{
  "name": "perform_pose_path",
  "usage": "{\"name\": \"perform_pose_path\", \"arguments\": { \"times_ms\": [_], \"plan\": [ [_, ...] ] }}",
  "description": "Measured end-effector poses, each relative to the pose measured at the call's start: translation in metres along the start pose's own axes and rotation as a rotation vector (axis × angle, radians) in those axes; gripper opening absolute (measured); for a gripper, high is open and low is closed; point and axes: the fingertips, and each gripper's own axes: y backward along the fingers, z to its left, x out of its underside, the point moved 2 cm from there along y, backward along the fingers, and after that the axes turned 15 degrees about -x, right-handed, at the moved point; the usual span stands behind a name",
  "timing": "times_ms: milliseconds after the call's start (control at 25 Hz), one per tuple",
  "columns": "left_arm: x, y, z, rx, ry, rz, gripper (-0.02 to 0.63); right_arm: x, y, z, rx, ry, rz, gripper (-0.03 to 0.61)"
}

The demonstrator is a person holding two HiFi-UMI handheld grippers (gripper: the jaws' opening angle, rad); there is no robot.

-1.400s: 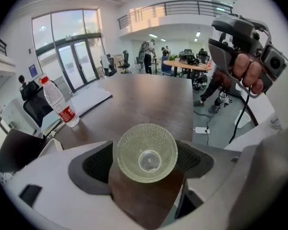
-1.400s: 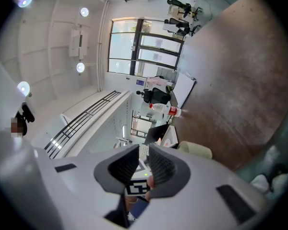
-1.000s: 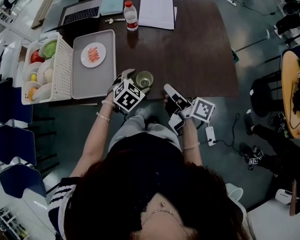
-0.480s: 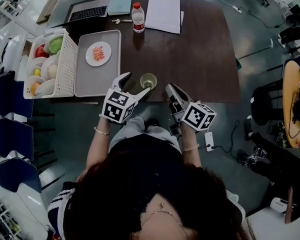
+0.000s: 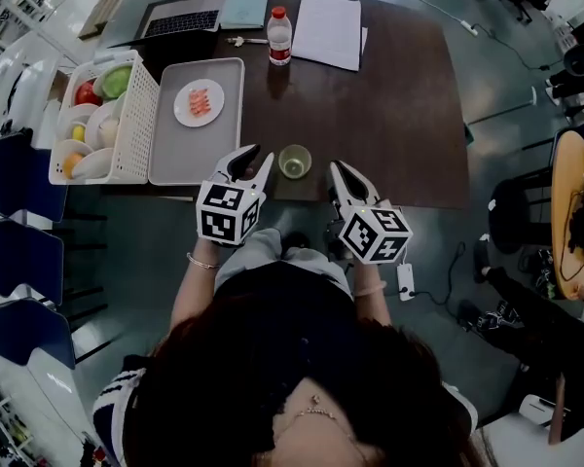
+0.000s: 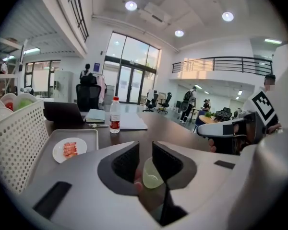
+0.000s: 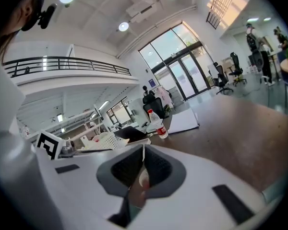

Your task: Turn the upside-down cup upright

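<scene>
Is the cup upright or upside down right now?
Upright: the cup shows its open mouth and inner bottom from above, standing on the table.

My head view is dim and grey, with straight lines bending at its edges. Both gripper views are bright, lit by round ceiling lights (image 6: 131, 5) and tall windows (image 6: 129, 71), and ringed in black by the fisheye lens. The cup (image 6: 152, 175) up close looks soft and blurred.
</scene>
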Motion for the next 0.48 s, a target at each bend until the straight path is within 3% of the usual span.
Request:
{"name": "perform_pose_path", "arguments": {
  "times_ms": [80,120,480],
  "plan": [
    [0.0012,0.0020,0.0050,-0.040,0.012,-0.005,0.016,-0.0005,-0.0019,0.0012,0.010,0.026,0.010,0.023],
    [0.0017,0.0029,0.0060,-0.046,0.019,-0.007,0.003,-0.0003,-0.0030,0.0018,0.016,0.040,0.018,0.021],
    [0.0006,0.0083,0.0038,-0.057,0.038,-0.031,0.003,0.0025,-0.0106,0.0063,0.030,0.072,0.061,0.018]
  ]
}}
